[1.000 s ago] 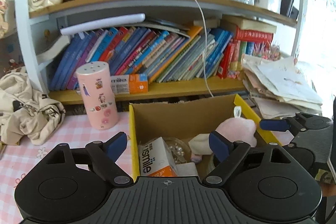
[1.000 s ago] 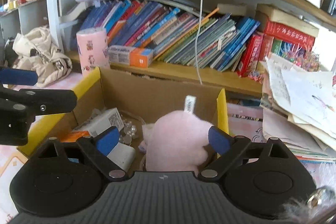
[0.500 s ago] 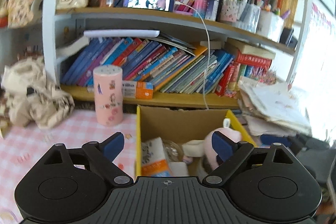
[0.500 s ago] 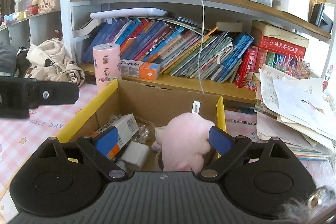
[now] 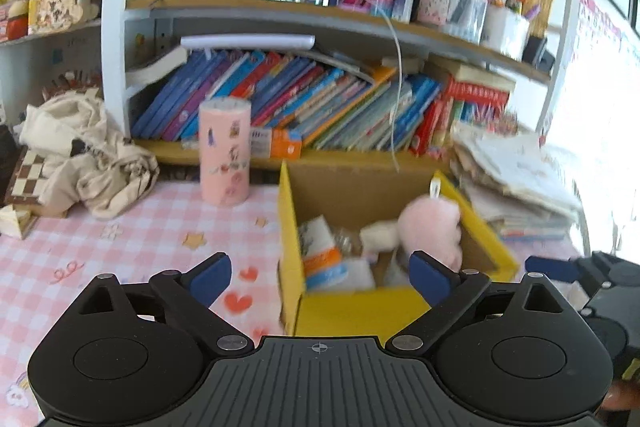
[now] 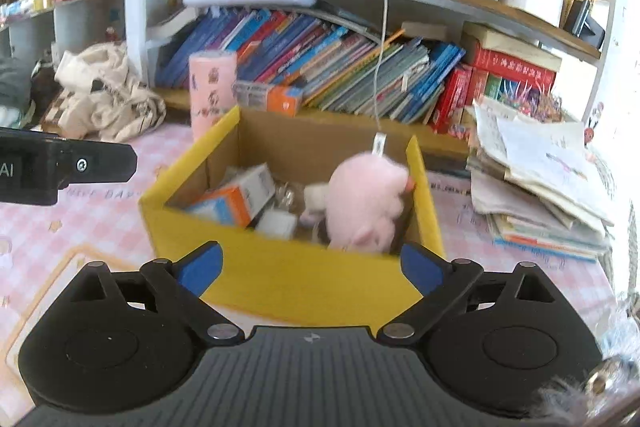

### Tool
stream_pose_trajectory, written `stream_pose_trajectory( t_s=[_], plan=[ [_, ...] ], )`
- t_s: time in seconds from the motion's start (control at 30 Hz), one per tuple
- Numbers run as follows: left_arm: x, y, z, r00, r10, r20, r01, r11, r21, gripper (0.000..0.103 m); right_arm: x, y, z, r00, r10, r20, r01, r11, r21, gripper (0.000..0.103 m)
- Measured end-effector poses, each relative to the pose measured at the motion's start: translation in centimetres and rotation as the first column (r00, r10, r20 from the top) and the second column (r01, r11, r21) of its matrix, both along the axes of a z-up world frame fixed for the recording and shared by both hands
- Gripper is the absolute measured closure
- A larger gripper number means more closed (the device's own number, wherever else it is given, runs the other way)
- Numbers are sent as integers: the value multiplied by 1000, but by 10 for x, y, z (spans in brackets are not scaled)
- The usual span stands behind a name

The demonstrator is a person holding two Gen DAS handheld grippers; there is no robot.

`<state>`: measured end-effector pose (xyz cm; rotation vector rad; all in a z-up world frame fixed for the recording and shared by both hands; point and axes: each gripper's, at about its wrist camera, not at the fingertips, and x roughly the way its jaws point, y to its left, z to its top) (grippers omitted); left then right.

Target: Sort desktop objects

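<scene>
Looking along the left gripper (image 5: 320, 277) from its wrist camera: jaws spread wide, just widened further, nothing between them. Beyond and slightly right of the fingertips, a yellow cardboard box (image 5: 362, 311) on the pink checked worktop (image 5: 100, 259). Inside the box, a pink plush toy (image 5: 432, 231) against the right wall and a white-and-orange carton (image 5: 322, 255) near the left wall. Left of the box, behind its far corner, an upright pink cylinder (image 5: 225, 151). Right of the box, only the tip of the other gripper.

Looking along the right gripper (image 6: 310, 265) from its wrist camera: jaws likewise released, just opened wider, empty, hovering above the box's near wall. Right of the box, a loose stack of papers (image 6: 540, 183).

Judged: sorted items already in the box, both grippers clear of it. Best done by keeping fingertips above the rim while backing off, then approaching the cylinder from its side with jaws wide.
</scene>
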<state>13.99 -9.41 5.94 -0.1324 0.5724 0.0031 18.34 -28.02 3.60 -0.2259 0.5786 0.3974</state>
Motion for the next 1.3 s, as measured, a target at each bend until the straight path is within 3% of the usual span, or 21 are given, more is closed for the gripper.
stream_pose_trajectory(
  t_s=[0.3,0.6,0.77,1.3],
  plan=[
    [-40,19,-23,995,-38,-91,42,998,39,6,-47,9,-23,994,-42,-101,39,999,-34,2],
    [-70,17,-39,985,-82,-152,91,994,54,4,-72,0,-32,955,-207,-211,223,973,53,0],
    [-82,19,-39,985,-86,-147,100,991,93,0,-86,10,-31,954,-223,-202,233,972,24,0],
    [-112,52,-45,985,-49,-164,62,995,72,0,-127,46,-35,960,-207,-188,204,978,-33,0]
  ],
)
